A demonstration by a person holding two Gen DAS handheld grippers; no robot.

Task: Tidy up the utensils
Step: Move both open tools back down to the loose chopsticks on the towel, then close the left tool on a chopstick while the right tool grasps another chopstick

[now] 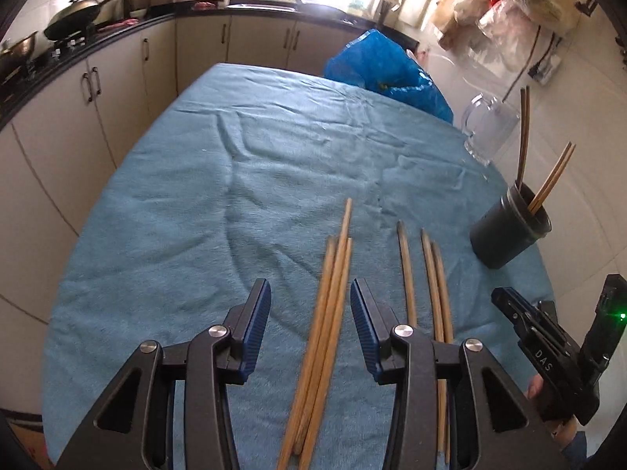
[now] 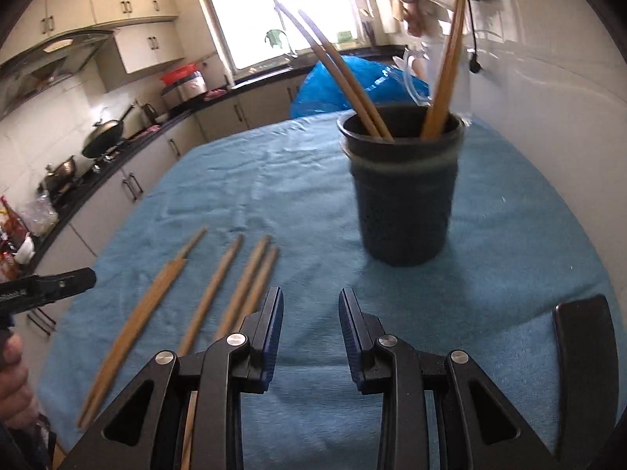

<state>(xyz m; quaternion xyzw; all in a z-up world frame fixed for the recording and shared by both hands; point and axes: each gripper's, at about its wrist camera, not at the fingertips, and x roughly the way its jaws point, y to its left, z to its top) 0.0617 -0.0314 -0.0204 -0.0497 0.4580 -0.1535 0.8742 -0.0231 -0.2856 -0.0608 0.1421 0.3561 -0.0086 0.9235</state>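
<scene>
Chopsticks (image 1: 325, 337) lie bunched on the desk (image 1: 196, 203), between the left tongs (image 1: 310, 325), which gape apart. Right tongs (image 2: 310, 331) gape empty too. Pinching the bundle may scatter some; the holder (image 2: 403, 188) could tip.

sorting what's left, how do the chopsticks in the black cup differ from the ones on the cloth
The chopsticks in the black cup stand leaning on its rim, in two pairs: cup chopsticks. The chopsticks on the cloth lie flat, roughly parallel, in two loose groups. About four are in the cup; six or so remain on the cloth. Both sets look like plain wooden sticks; neither is gripped.
</scene>
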